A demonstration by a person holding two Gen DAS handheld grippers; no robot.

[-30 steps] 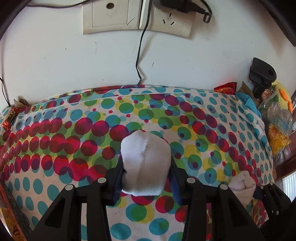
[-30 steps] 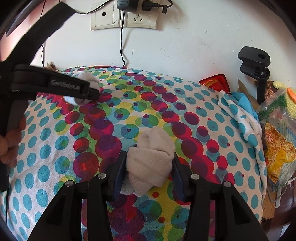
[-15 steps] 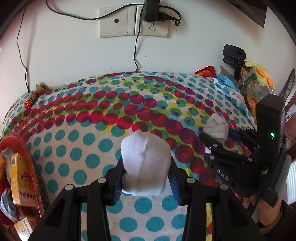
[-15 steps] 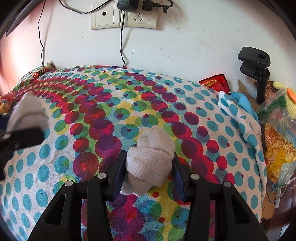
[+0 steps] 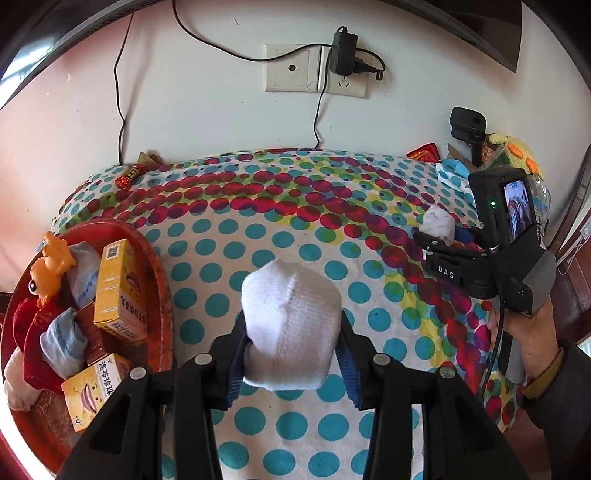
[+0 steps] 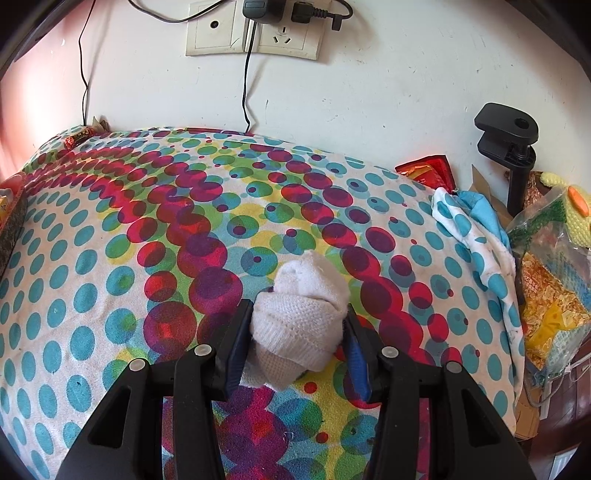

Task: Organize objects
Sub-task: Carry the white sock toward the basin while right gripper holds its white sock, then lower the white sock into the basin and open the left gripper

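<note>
White sock roll [image 5: 291, 325]: pinched between the blue pads of the left gripper [image 5: 291, 360], raised above the dotted cloth, just right of the red tray.
Second sock roll [image 6: 301, 325]: knotted, off-white, squeezed between the pads of the right gripper [image 6: 295, 350], over the red and purple dots near the cloth's middle; from the left wrist camera, seen small at the tips of that gripper, far right.
Left gripper: clenched on the white sock roll, angled downward.
Right gripper: clenched on the second sock roll; black body with a lit screen, held by a hand [image 5: 532, 339] at the right edge.
Red tray [image 5: 162, 280]: at the left edge of the cloth; holds yellow boxes [image 5: 118, 291], a pale blue sock bundle [image 5: 62, 343], a red fabric piece and an orange toy [image 5: 48, 273].
Dotted cloth [image 6: 110, 258]: covers the whole surface, teal, red, green and yellow spots.
Wall socket [image 6: 255, 33]: on the white wall behind, charger plugged in, cable hanging to the cloth's back edge.
Right side clutter: black clamp [image 6: 509, 140], red wrapper [image 6: 428, 171], plastic bags of snacks [image 6: 554, 280].
</note>
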